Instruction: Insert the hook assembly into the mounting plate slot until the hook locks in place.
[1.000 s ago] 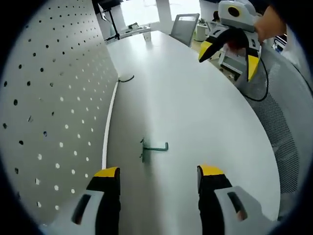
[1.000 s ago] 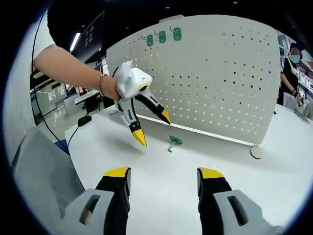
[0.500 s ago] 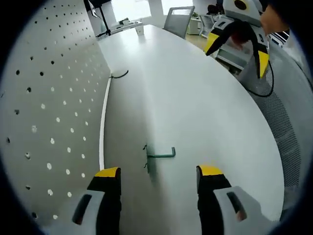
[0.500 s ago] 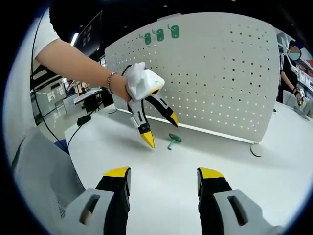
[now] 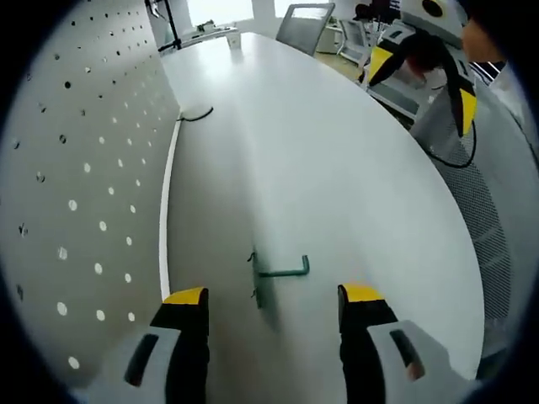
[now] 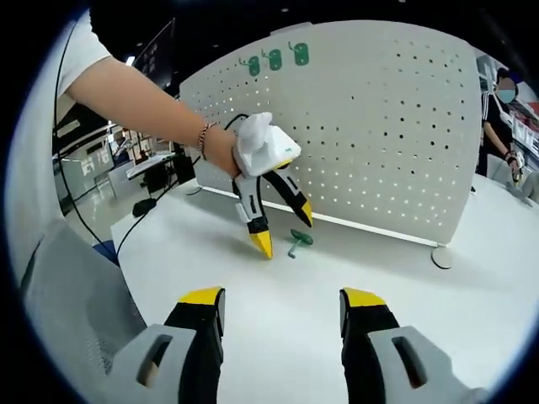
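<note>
My left gripper (image 6: 282, 229) hangs out in front of me in the right gripper view, jaws apart and angled downward, the yellow tips well separated with nothing between them. My bare left forearm (image 6: 139, 105) reaches in from the upper left, a bracelet at the wrist, the hand wrapped around the white body. In the left gripper view its own jaws rise from the bottom, parallel and spread. My right gripper (image 5: 425, 80) shows at the upper right of that view, jaws wide and empty, hand behind it. In the right gripper view its own jaws stand apart too.
</note>
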